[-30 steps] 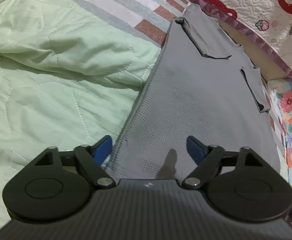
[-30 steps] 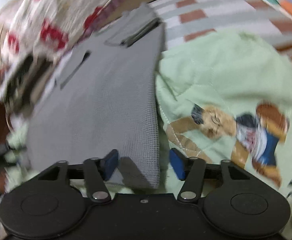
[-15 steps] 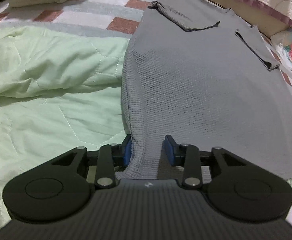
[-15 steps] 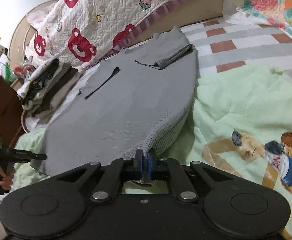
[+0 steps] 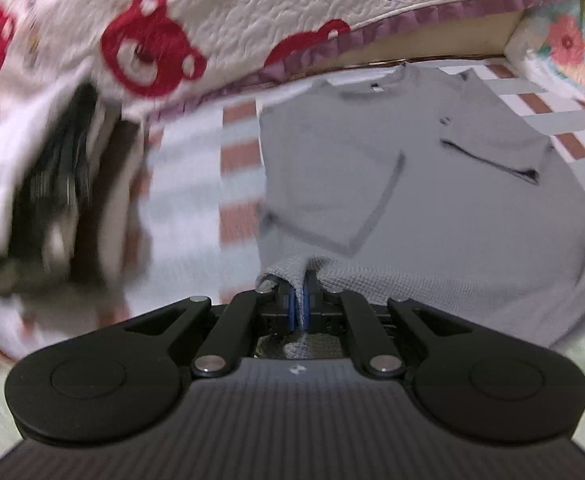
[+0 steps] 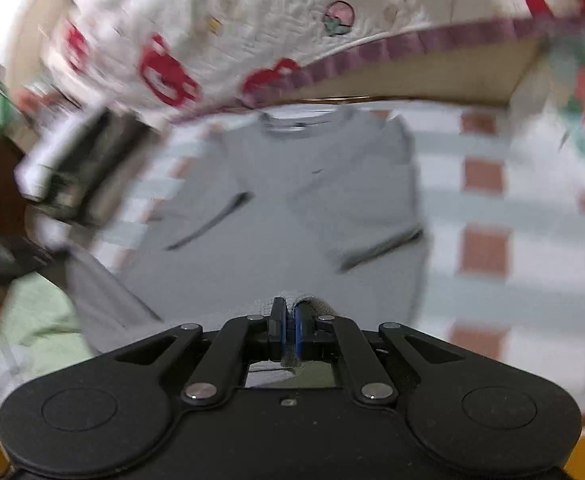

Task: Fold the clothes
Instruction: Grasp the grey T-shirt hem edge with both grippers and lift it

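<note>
Left wrist view: the left gripper (image 5: 300, 300) is clamped tight, its blue pads pressed together on a pinch of the grey shirt (image 5: 432, 184) at its near hem. The waffle-knit fabric bunches over the fingertips and runs off to the right. Beyond it the shirt lies spread on the checked bedsheet (image 5: 236, 152), collar at the far end, both sleeves folded in across the body. A bear-print quilt (image 5: 152, 44) hangs behind the bed, and a blurred stack of folded clothes (image 5: 60, 184) sits to the left. A floral cover (image 5: 568, 44) shows at far right.

Right wrist view: heavy motion blur here. The right gripper (image 6: 289, 332) is also closed on the shirt (image 6: 292, 216), a fold of hem caught between its blue pads. The shirt stretches away toward the headboard, collar far, sleeves folded inward. The checked sheet (image 6: 484, 248) fills the right side; a pale green blanket (image 6: 32, 320) shows low left, beside the shirt's edge.
</note>
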Available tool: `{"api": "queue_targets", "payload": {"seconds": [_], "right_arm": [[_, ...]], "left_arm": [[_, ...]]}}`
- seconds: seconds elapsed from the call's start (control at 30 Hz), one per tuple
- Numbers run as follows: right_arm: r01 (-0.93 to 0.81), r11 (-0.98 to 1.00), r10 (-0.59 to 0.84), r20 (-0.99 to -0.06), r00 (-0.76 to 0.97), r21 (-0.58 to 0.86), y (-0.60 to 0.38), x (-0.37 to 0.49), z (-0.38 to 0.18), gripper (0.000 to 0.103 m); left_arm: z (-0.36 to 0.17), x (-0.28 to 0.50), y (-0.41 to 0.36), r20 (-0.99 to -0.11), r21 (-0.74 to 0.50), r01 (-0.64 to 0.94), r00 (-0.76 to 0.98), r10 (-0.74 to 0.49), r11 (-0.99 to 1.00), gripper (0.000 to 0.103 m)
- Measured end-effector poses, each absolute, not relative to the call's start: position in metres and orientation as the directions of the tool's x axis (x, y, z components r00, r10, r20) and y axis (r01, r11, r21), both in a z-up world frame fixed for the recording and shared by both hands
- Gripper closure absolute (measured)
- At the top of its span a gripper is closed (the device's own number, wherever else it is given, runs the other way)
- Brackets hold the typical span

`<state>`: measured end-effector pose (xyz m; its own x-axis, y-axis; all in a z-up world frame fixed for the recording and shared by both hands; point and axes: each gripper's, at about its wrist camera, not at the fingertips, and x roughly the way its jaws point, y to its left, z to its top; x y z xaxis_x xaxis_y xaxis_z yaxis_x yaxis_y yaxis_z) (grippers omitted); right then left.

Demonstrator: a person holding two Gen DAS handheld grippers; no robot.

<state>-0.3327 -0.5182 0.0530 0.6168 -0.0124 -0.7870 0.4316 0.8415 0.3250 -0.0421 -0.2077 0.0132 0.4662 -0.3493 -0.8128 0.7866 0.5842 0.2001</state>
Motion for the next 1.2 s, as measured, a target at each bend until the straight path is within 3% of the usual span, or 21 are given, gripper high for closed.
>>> {"api": "queue_targets", "payload": {"seconds": [0.1,0.2,0.4,0.63,0.93,1.2], "right_arm": [[0.511,0.801,-0.065,-0.803,0.592,0.312,-0.554,-0.297,0.045,0.097],[0.587,0.752,-0.114,-0.817,0.566,0.301,-0.589,-0.262,0.036,0.097],[0.67,0.698,-0.174,-0.848,0.501,0.253,-0.638,-0.219,-0.001,0.097],[0.683,0.667,-0.209,-0.805,0.556,0.298,-0.679,-0.192,-0.028,0.098],[0.694,0.622,-0.252,-0.747,0.615,0.363,-0.73,-0.159,-0.063,0.098],[0.688,0.595,-0.245,-0.721,0.648,0.416,-0.763,-0.131,-0.081,0.098]], "left_arm": [[0.024,-0.005,-0.263,-0.808,0.287,0.766,0.517,-0.284,0.575,0.099],[0.002,0.028,-0.305,-0.76,0.348,0.66,0.615,-0.213,0.666,0.099],[-0.042,0.096,-0.333,-0.795,0.214,0.555,0.577,-0.188,0.804,0.099],[-0.046,0.122,-0.375,-0.803,0.264,0.656,0.556,-0.216,0.707,0.099],[-0.064,0.172,-0.431,-0.861,0.352,0.681,0.505,-0.063,0.643,0.099],[-0.08,0.21,-0.431,-0.847,0.196,0.683,0.48,-0.23,0.703,0.099]]}}
